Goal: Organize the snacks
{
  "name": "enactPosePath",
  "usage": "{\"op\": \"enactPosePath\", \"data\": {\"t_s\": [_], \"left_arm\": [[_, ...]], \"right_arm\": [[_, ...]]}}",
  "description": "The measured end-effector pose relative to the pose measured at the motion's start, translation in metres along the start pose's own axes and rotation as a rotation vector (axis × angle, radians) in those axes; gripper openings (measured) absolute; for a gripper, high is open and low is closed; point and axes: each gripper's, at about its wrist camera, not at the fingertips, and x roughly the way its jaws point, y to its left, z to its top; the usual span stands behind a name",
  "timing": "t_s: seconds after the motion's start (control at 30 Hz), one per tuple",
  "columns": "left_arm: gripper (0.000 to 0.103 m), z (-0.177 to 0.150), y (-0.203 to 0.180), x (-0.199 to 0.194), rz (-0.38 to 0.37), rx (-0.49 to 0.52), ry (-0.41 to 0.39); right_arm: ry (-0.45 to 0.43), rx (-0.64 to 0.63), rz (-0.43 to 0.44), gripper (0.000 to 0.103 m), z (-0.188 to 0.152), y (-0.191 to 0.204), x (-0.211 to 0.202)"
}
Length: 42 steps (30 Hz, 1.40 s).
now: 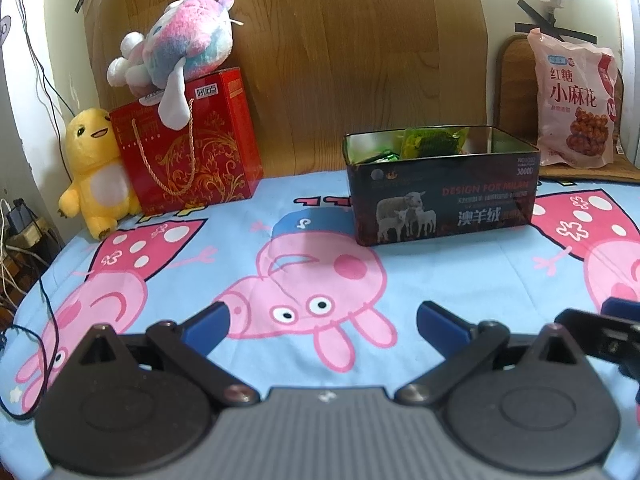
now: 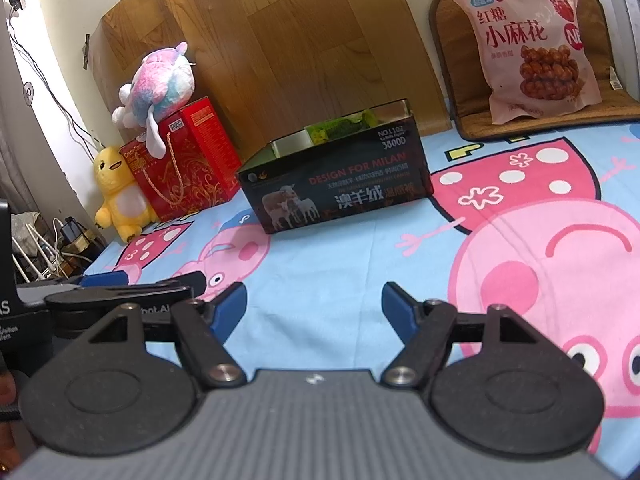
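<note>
A black tin box [image 1: 440, 196] [image 2: 340, 184] printed with sheep stands open-topped on the cartoon-pig cloth, well ahead of both grippers. Green snack packets [image 1: 430, 141] [image 2: 340, 126] lie inside it. A pink snack bag [image 1: 576, 100] [image 2: 536, 44] leans upright behind the box at the right. My left gripper [image 1: 322, 322] hovers low over the cloth, open, nothing between its blue pads. My right gripper [image 2: 314, 306] is open too, empty, beside the left one. Part of the right gripper [image 1: 612, 320] shows at the left wrist view's right edge; the left gripper [image 2: 148, 280] shows low at the left of the right wrist view.
A red gift box [image 1: 192, 148] [image 2: 184, 156] with a rope handle stands at the back left, a pastel plush [image 1: 176, 48] [image 2: 158, 80] on top and a yellow plush [image 1: 94, 164] [image 2: 118, 192] beside it. Wood panels back the table. Cables [image 1: 16, 256] hang off the left edge.
</note>
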Motion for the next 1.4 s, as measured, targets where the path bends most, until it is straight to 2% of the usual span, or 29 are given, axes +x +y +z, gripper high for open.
{"op": "enactPosePath", "data": {"t_s": [0.63,1.03,1.4], "left_arm": [[0.103,0.006,0.003,-0.002,-0.030,-0.023,0.016],[0.103,0.009,-0.001,0.001,-0.051,-0.030,0.025],[0.103,0.019,-0.023,0.004,-0.134,-0.007,0.018]], "right_arm": [[-0.046,-0.037,-0.027,0.076,0.003,0.007,-0.008],[-0.046,-0.022,-0.053,0.082,0.002,0.003,-0.015],[-0.074,0.020,-0.147,0.082,-0.010,-0.002,-0.039]]}}
